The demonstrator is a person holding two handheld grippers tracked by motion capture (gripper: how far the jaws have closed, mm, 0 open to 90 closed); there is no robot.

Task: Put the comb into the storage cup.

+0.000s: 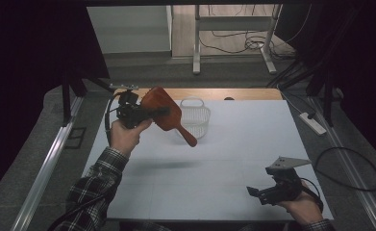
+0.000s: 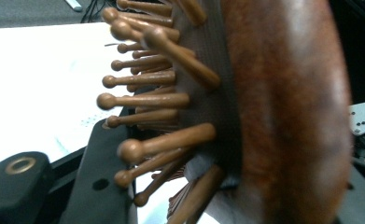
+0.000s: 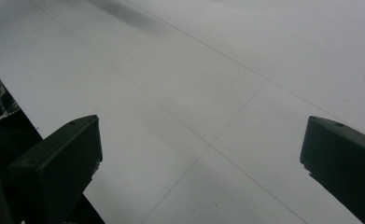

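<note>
The left gripper (image 1: 162, 111) is clenched on the head of a wooden paddle hairbrush (image 1: 169, 114), held in the air above the table's (image 1: 253, 144) far left part, just beside a white basket (image 1: 195, 118); the right gripper (image 1: 254, 192), jaws spread and empty, hangs near the near right corner.

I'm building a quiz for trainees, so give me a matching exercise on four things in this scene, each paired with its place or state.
Things:
1. reddish-brown wooden paddle hairbrush
2. white plastic mesh basket
3. left gripper
4. right gripper

States:
A. open, holding nothing, near the table's front edge
B. standing on the white table, behind the brush handle
C. held up off the table
D. shut on the brush head

Pairs: 1-C, 2-B, 3-D, 4-A
</note>
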